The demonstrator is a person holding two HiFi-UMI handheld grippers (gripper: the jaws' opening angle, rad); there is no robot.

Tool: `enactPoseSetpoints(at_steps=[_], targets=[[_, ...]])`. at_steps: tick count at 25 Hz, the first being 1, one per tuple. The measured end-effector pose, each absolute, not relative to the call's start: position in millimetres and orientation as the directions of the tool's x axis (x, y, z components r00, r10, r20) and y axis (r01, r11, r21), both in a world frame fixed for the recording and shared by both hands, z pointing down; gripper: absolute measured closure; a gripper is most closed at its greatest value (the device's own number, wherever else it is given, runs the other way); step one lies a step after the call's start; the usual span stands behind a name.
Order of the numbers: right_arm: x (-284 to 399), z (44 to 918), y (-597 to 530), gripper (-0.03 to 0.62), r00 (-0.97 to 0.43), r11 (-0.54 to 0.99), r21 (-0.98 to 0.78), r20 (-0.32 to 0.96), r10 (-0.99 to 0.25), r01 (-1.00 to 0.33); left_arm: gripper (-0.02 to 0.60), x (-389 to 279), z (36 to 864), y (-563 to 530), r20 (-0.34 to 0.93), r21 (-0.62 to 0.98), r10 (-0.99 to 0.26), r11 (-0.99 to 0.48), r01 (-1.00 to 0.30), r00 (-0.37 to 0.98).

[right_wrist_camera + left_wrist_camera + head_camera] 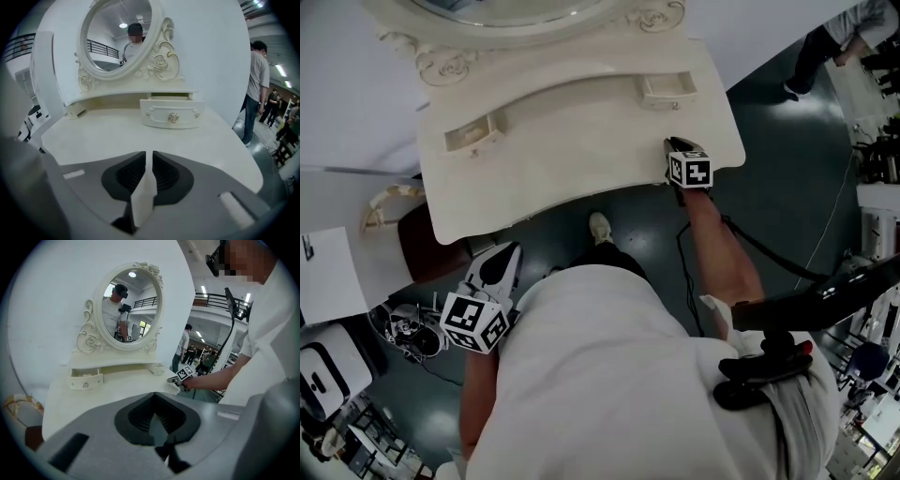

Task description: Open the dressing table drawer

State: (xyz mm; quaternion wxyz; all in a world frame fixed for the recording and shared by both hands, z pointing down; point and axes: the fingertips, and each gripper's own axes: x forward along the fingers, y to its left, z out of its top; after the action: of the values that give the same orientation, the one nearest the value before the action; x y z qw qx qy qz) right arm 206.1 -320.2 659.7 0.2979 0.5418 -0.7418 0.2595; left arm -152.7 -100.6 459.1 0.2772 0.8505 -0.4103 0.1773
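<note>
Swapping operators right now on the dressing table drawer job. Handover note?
Left gripper: jaws together, empty, held back from the table's front edge, near the person's body.
Right gripper: jaws a narrow slit apart with nothing between them. It is over the right front of the dressing table, facing the right drawer without touching it.
Drawers: left drawer and right drawer both stand pulled out.
Done: the opening looks complete.
Left: probably only drawing the grippers clear. Confirm which drawer was meant.
</note>
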Motion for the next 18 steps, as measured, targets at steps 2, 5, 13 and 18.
enactPoseSetpoints(at_steps=[2, 5, 13, 18], targets=[[195, 657, -302, 0.591, -0.242, 0.289, -0.064, 0.730, -0.639, -0.955, 0.580, -158, 458, -94, 0.523, 0.325, -0.597, -0.521, -0.789, 0.609], [174, 653, -273, 0.594, -0.268, 0.313, -0.080, 0.736, -0.622, -0.947, 0.580, -166, 457, -81, 0.513, 0.325, -0.596, -0.532, -0.782, 0.618], [121, 635, -180, 0.594, -0.331, 0.383, -0.108, 0.740, -0.586, -0.918, 0.580, -193, 457, -32, 0.497, 0.322, -0.592, -0.553, -0.769, 0.634], [87, 618, -129, 0.594, -0.372, 0.424, -0.119, 0.719, -0.587, -0.898, 0.580, -208, 463, 4, 0.488, 0.327, -0.586, -0.563, -0.759, 0.646]])
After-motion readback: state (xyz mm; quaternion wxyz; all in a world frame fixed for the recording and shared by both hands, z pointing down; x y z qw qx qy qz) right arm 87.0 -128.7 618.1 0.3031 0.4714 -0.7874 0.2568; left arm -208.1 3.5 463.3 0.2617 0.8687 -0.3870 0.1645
